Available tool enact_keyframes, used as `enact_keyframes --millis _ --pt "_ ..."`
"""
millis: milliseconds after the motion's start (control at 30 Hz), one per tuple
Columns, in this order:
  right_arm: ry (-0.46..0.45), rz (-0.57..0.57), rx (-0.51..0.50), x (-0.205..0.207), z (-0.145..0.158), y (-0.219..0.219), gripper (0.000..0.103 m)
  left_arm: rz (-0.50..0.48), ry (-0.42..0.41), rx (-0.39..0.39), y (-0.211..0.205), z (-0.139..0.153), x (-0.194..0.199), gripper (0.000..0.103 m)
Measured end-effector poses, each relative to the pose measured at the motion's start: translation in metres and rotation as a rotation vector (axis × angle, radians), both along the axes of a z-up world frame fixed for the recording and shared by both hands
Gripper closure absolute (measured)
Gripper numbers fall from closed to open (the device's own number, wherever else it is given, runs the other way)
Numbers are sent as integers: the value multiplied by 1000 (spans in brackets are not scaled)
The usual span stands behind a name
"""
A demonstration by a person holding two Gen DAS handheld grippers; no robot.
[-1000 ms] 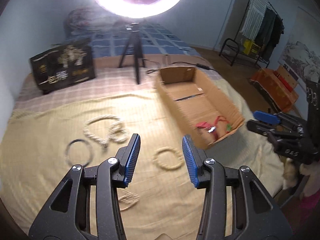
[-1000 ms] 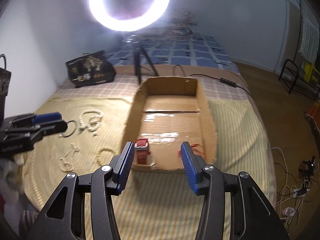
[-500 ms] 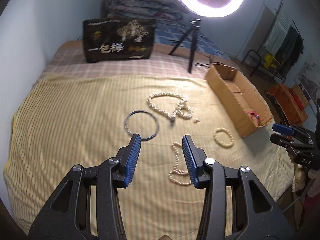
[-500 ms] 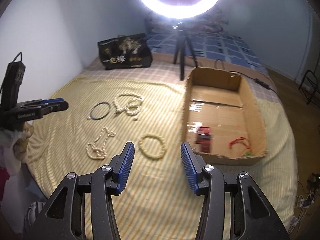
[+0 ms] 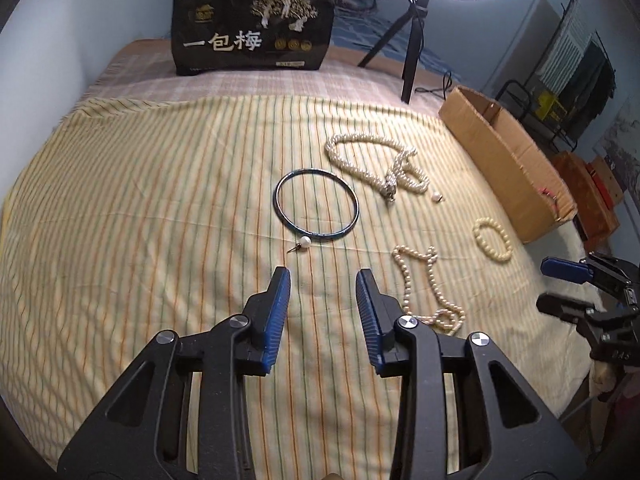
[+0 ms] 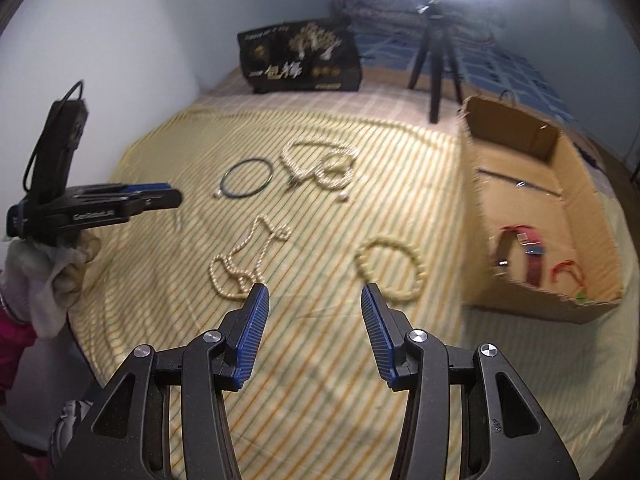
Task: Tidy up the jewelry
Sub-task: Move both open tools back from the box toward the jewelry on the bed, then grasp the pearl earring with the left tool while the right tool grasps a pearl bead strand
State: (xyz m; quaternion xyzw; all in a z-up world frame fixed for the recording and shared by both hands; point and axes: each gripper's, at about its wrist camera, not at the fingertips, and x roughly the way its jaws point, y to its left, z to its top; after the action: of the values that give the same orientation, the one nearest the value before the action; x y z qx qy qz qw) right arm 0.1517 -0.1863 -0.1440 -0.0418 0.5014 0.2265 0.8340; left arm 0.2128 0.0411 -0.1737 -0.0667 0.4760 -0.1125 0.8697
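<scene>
Jewelry lies on a striped yellow bedspread (image 5: 140, 220). A dark blue bangle (image 5: 317, 204) with a pearl earring (image 5: 304, 243) at its near rim lies just beyond my open, empty left gripper (image 5: 323, 276). A thick pearl necklace (image 5: 376, 160), a thin pearl necklace (image 5: 428, 284) and a bead bracelet (image 5: 493, 239) lie to the right. My right gripper (image 6: 314, 292) is open and empty, above the cloth between the thin necklace (image 6: 250, 258) and the bracelet (image 6: 390, 268). A cardboard box (image 6: 532, 184) holds a red watch strap (image 6: 524, 248) and a red cord (image 6: 566, 270).
A black printed bag (image 5: 254, 26) stands at the bed's far edge. A ring light on a tripod (image 5: 412, 40) stands behind the box (image 5: 504, 160). A clothes rack (image 5: 568, 76) is at the far right. A loose pearl (image 5: 436, 197) lies by the thick necklace.
Both grippers have swung left from the box toward the jewelry and moved closer to the bedspread. Both stay open and empty.
</scene>
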Motion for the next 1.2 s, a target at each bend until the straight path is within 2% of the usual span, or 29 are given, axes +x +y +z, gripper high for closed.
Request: enact_keyframes --millis 100,267,400,500,767,933,1200 --pt "25 27 -5 0 -11 10 56 -12 -1 33 -5 -8 6 75" --pt "57 65 -8 2 -29 27 56 -15 -1 58 -6 -18 18 75" --pt "67 84 -6 4 -36 36 56 -21 2 73 -6 -25 25 75" --pt "73 98 0 6 -39 43 56 -27 8 78 -7 -30 29 82" --pt "86 143 0 11 -48 63 56 -40 0 103 -11 -35 37 82" --pt "86 143 -13 18 -56 74 52 -41 -7 114 -11 -40 38 89" --pt "39 166 -109 13 -59 91 49 -35 -25 124 -10 -40 36 95"
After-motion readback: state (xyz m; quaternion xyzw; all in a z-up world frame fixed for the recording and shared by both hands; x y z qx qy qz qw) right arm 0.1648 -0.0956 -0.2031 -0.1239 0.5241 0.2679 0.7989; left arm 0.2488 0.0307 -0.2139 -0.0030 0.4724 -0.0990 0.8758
